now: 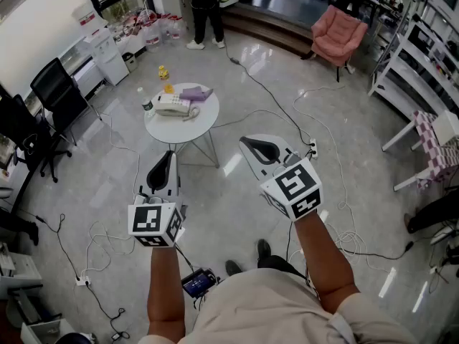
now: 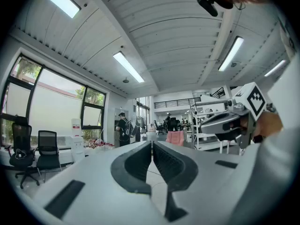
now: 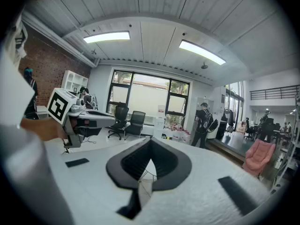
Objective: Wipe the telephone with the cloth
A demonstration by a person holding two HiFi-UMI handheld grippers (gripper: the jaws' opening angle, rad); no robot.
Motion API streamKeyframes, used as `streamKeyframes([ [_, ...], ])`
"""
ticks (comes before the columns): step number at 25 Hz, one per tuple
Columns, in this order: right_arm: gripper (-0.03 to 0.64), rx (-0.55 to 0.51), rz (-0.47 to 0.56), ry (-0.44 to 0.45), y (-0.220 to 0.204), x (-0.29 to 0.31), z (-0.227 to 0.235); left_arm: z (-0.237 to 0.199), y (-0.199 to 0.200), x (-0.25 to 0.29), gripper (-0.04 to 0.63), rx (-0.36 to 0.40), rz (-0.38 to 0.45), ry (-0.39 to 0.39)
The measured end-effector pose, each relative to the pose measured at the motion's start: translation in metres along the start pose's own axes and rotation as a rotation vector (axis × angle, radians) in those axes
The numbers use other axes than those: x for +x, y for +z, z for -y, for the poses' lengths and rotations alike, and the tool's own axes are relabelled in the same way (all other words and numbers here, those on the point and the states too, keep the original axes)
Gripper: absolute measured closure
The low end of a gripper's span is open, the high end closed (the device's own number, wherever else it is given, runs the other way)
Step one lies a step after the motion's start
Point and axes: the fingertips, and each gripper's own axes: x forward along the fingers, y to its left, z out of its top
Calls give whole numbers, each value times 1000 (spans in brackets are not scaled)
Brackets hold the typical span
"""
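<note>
Both grippers empty and in the air, well short of the table. Left gripper (image 1: 168, 158): jaws fully together, pads meeting at the tips, nothing between them, touching nothing; its own view (image 2: 151, 144) looks across the room at floor level and beyond. Right gripper (image 1: 251, 145): jaws also closed tip to tip, nothing clamped; same in its own view (image 3: 150, 143); only floor and cable show through the gap behind the pads.

Head view: telephone (image 1: 172, 104) sits on the round white table (image 1: 206, 122), at 12 o'clock from the left gripper and about 11 o'clock from the right one; well apart from both. Purple cloth (image 1: 198, 93) lies at the phone's 2 o'clock, right against it; can't tell if it overlaps the phone. Small bottle (image 1: 147, 104) stands at the phone's 9 o'clock, near the table rim.

Cables (image 1: 287, 113) trail over the floor around the table; pink armchair (image 1: 337, 29) at 1 o'clock, far side of the room.
</note>
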Motion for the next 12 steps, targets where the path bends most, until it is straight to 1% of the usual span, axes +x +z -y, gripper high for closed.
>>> streamKeyframes([
  [6, 626, 2, -7, -9, -2, 3, 1, -2, -4, 2, 584, -2, -4, -11],
  [12, 626, 1, -12, -10, 0, 14, -1, -13, -6, 4, 584, -5, -7, -14],
])
